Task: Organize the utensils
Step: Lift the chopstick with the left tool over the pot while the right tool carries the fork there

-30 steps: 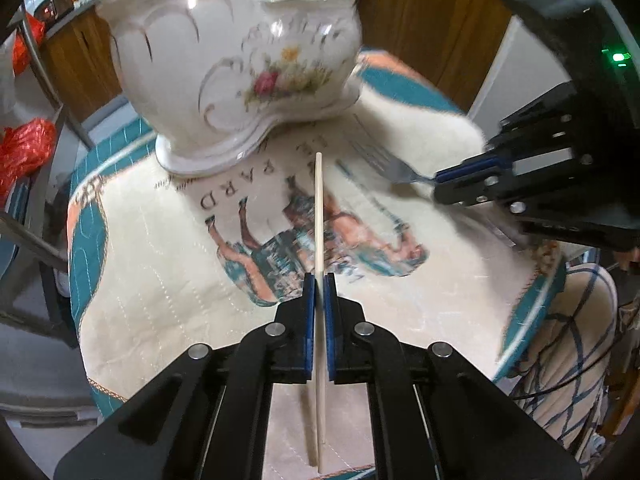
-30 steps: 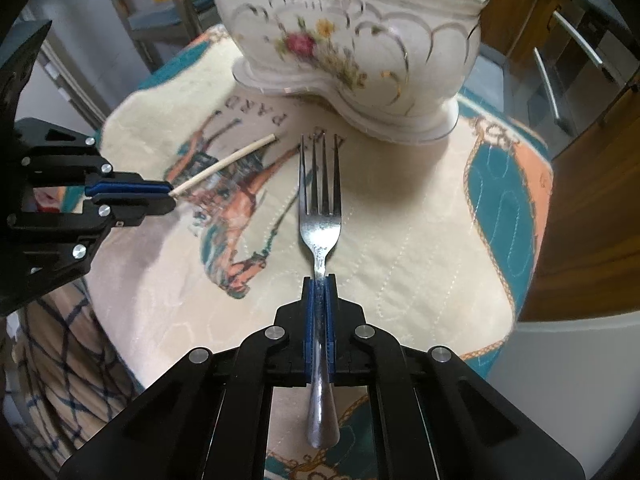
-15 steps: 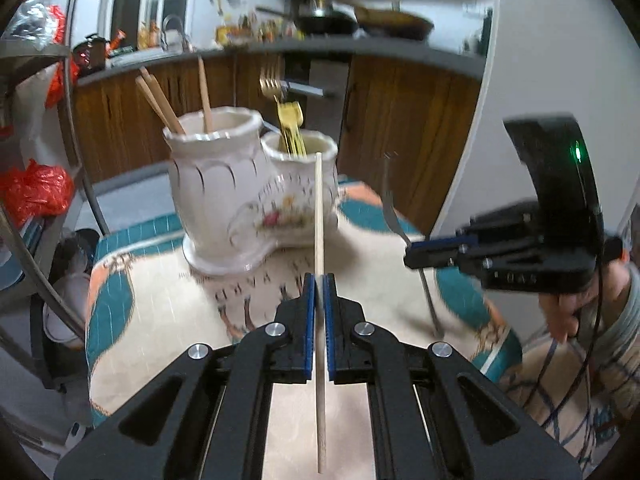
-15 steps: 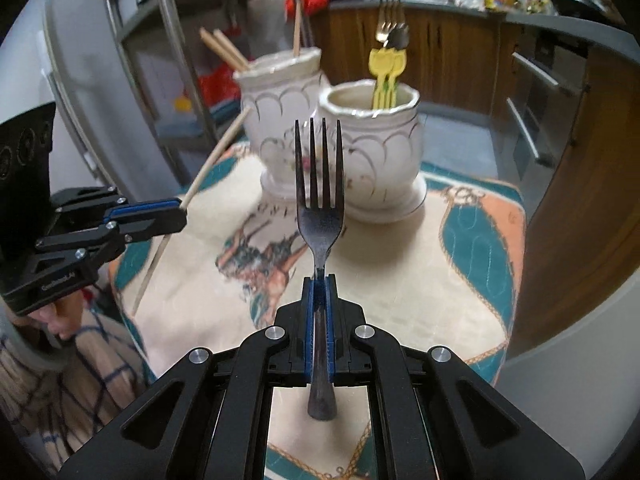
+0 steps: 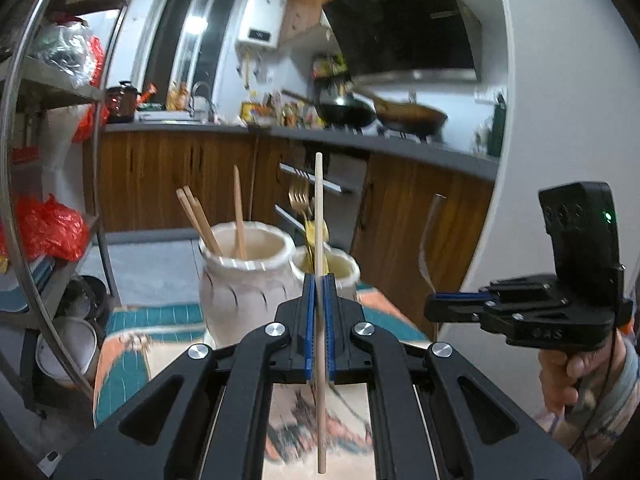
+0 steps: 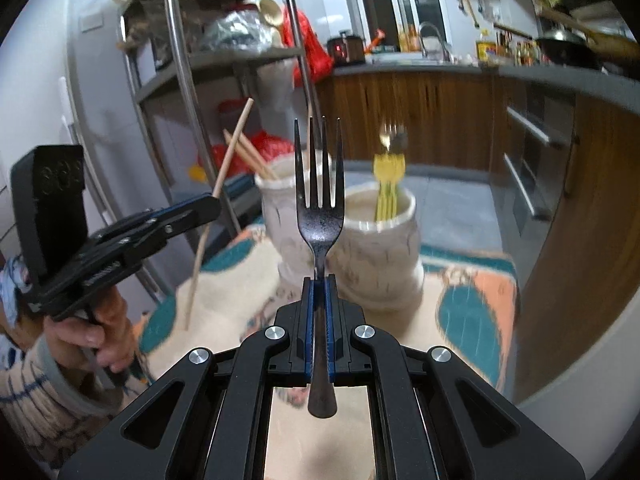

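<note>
My left gripper [image 5: 319,280] is shut on a pale wooden chopstick [image 5: 319,208] that stands upright, lifted above the table. A dark metal fork [image 6: 320,216] stands tines-up in my right gripper [image 6: 319,280], which is shut on its handle. Beyond both stands a white double ceramic holder: one pot [image 5: 244,276] holds several chopsticks [image 5: 200,220], the other pot [image 6: 380,236] holds yellow-handled forks [image 6: 387,184]. In the left wrist view the right gripper [image 5: 434,306] shows at the right with its fork [image 5: 426,244] edge-on. The left gripper [image 6: 212,202] with its chopstick [image 6: 212,204] shows at the left of the right wrist view.
The holder rests on a small round table with a quilted teal, orange and cream cloth [image 6: 476,312]. A metal shelf rack [image 5: 64,92] stands to the left. Wooden kitchen cabinets [image 5: 160,176] and a counter with pans run behind. A person's hand [image 5: 568,376] grips the right tool.
Both grippers have risen from near the cloth and tilted up toward level, carrying the chopstick and fork. The holder now sits lower in both views and the kitchen behind shows.
</note>
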